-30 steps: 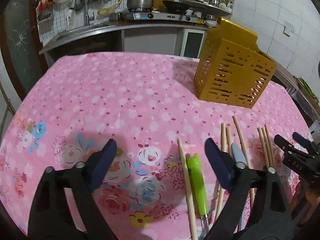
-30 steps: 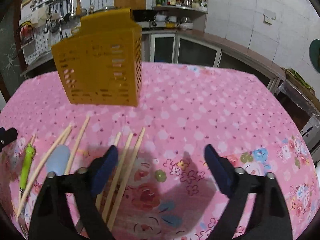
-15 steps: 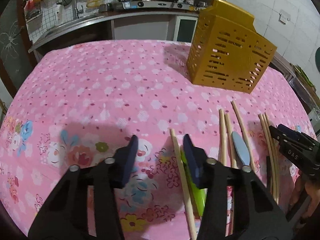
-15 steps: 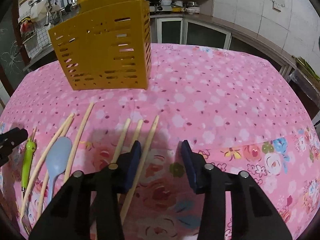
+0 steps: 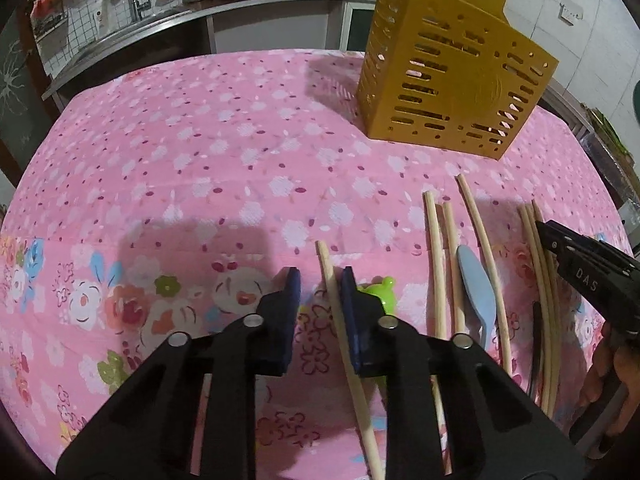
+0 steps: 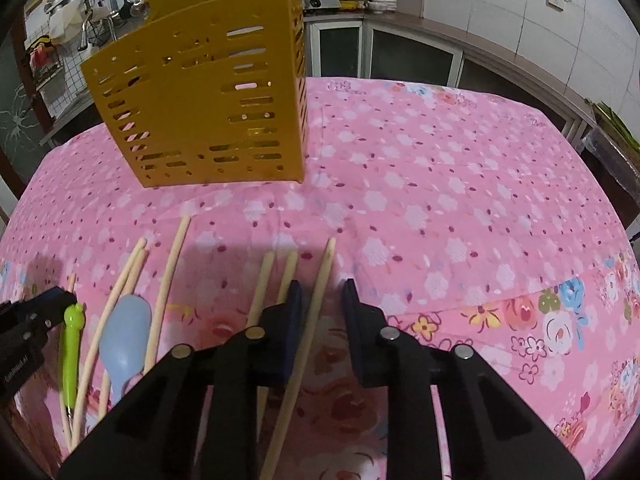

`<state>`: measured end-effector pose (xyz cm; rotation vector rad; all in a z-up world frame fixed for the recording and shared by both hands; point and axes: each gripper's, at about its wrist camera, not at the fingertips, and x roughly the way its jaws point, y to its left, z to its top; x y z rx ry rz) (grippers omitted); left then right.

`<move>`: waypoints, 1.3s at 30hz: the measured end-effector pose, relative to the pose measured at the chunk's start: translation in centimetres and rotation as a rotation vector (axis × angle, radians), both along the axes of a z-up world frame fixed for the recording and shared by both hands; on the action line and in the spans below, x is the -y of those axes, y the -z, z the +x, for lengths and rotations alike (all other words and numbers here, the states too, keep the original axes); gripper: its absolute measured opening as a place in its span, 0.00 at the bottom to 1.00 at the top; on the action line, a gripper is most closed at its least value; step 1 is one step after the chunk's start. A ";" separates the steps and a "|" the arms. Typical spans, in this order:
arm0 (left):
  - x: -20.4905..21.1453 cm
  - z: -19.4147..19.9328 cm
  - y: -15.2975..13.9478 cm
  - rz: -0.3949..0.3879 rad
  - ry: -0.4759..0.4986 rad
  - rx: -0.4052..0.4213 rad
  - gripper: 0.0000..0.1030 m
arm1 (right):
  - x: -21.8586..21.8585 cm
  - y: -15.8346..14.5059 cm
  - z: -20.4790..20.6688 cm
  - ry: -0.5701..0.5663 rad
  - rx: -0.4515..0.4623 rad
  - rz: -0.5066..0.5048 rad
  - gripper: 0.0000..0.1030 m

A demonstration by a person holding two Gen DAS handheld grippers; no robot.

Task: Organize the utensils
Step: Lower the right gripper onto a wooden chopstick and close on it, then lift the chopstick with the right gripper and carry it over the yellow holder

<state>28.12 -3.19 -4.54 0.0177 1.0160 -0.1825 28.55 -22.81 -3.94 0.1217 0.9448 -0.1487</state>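
My left gripper (image 5: 319, 280) hovers low over the pink tablecloth, its jaws closing. A wooden chopstick (image 5: 326, 264) runs between its blue pads, close to the right pad, with a gap on the left. A green frog-handled utensil (image 5: 378, 290) lies just right of it, partly hidden. My right gripper (image 6: 322, 290) is also closing around another chopstick (image 6: 326, 264), which lies near its left pad with a gap on the right. A pale blue spoon (image 6: 124, 340) and several more chopsticks lie between the two grippers. The yellow slotted utensil holder (image 5: 452, 80) (image 6: 208, 96) stands upright beyond them.
The flowered pink table (image 5: 180, 140) slopes off to its edges on all sides. Behind it are a kitchen counter with a sink (image 5: 132, 20) and a stove, and cabinets (image 6: 400, 52). A hand (image 5: 608, 364) grips the right tool at the frame's edge.
Both grippers' jaws narrowed from wide open to a small gap. Both moved down and forward, so each now has a chopstick between its pads.
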 end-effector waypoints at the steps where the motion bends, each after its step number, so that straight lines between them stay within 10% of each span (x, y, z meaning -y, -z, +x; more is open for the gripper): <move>1: 0.1 0.1 0.0 0.004 -0.003 -0.004 0.13 | -0.1 0.0 0.2 0.000 -0.007 -0.004 0.21; 22: -0.3 -0.1 -1.5 -0.045 -0.002 0.030 0.04 | 2.5 -1.3 -0.8 -0.022 0.026 0.110 0.06; 39: -0.5 -2.0 -10.5 -0.168 0.051 0.325 0.04 | 4.0 -8.6 -2.8 -0.096 0.368 0.252 0.06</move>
